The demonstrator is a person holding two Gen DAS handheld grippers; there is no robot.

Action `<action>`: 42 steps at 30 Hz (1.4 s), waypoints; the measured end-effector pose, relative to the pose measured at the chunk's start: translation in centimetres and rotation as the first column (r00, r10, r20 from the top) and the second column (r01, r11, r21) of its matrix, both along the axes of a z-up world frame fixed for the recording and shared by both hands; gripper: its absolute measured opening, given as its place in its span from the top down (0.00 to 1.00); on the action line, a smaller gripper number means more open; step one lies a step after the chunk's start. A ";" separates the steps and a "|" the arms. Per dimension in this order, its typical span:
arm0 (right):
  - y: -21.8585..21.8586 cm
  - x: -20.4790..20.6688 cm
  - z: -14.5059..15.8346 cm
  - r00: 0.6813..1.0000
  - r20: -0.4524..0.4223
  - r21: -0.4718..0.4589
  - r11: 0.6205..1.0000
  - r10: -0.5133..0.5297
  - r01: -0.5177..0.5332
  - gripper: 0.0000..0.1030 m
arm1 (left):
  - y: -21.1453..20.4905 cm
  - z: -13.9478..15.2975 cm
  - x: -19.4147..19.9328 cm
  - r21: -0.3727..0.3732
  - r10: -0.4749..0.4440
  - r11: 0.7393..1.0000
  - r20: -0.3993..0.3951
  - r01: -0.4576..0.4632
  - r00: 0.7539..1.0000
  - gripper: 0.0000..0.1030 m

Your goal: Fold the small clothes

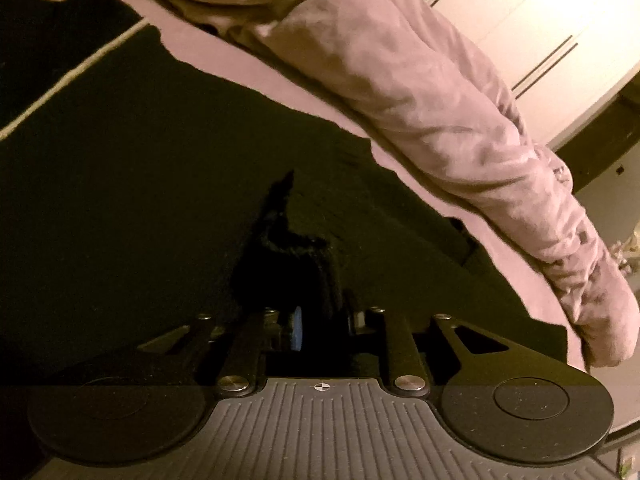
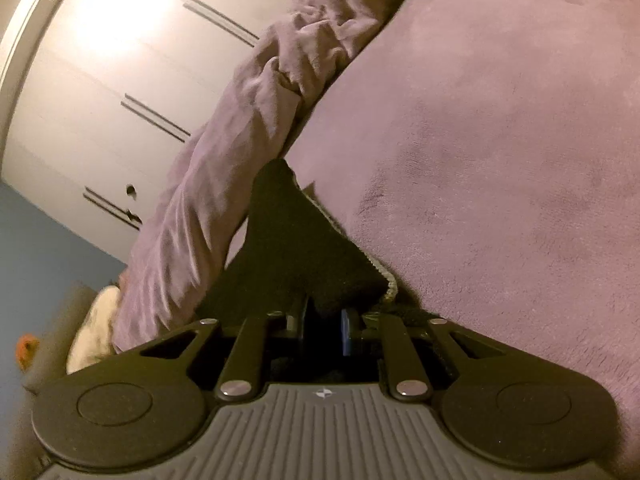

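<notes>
A black garment [image 1: 160, 184] lies spread over the pink bed cover [image 1: 240, 60], with a thin pale stripe [image 1: 72, 72] crossing it at the upper left. My left gripper [image 1: 316, 320] is shut on a bunched-up fold of this black cloth, which stands up in a peak between the fingers. In the right wrist view, a corner of the black garment [image 2: 292, 248] with a pale ribbed edge [image 2: 384, 276] rises out of my right gripper [image 2: 324, 328], which is shut on it. The pads are mostly hidden by cloth.
A rumpled pink blanket [image 1: 420, 92] runs along the bed's far side, also the blanket [image 2: 208, 184] in the right view. Behind stands a white wardrobe [image 2: 100, 80] with slim handles. A white cloth [image 2: 96, 320] and an orange object [image 2: 26, 350] lie low at the left.
</notes>
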State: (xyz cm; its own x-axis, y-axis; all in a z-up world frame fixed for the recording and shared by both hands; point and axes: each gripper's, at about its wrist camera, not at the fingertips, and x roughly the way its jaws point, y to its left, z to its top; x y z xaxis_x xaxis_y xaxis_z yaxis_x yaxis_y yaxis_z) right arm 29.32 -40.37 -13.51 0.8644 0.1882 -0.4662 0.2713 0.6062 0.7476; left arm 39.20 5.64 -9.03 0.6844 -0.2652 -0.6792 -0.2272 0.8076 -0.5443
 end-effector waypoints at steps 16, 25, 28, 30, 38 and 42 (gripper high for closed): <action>1.7 0.2 0.8 0.999 -0.011 -0.190 0.981 0.040 -0.042 0.86 | -1.2 1.4 -1.1 0.241 -0.056 0.969 0.024 0.049 0.998 0.64; 4.5 -4.2 3.5 0.994 -0.068 -0.281 0.954 0.084 -0.100 0.73 | 0.8 3.5 -8.6 0.304 -0.120 0.947 0.053 0.099 0.991 0.28; 7.1 -7.1 3.7 0.992 -0.046 -0.380 0.916 0.121 -0.129 0.65 | 2.8 3.4 -10.8 0.311 -0.097 0.947 0.022 0.086 0.995 0.21; 8.3 -8.5 3.4 0.990 -0.035 -0.419 0.897 0.139 -0.141 0.58 | 4.7 3.4 -11.9 0.303 -0.062 0.951 0.007 0.057 0.998 0.16; 10.5 -8.4 3.0 0.980 -0.031 -0.508 0.841 0.199 -0.186 0.20 | 13.7 4.0 -14.8 0.299 0.113 0.947 0.023 -0.115 0.993 0.06; 12.9 -7.4 3.0 0.966 -0.105 -0.612 0.751 0.237 -0.250 0.04 | 17.1 3.6 -15.2 0.257 0.172 0.952 0.008 -0.168 0.985 0.06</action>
State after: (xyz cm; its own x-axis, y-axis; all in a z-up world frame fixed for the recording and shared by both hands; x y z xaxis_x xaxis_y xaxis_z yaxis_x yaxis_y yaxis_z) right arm 21.91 -27.49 -10.56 0.8188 0.0584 -0.5711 0.0606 0.9804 0.1872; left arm 23.99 22.74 -5.44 0.6942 0.0378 -0.7188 -0.3793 0.8679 -0.3207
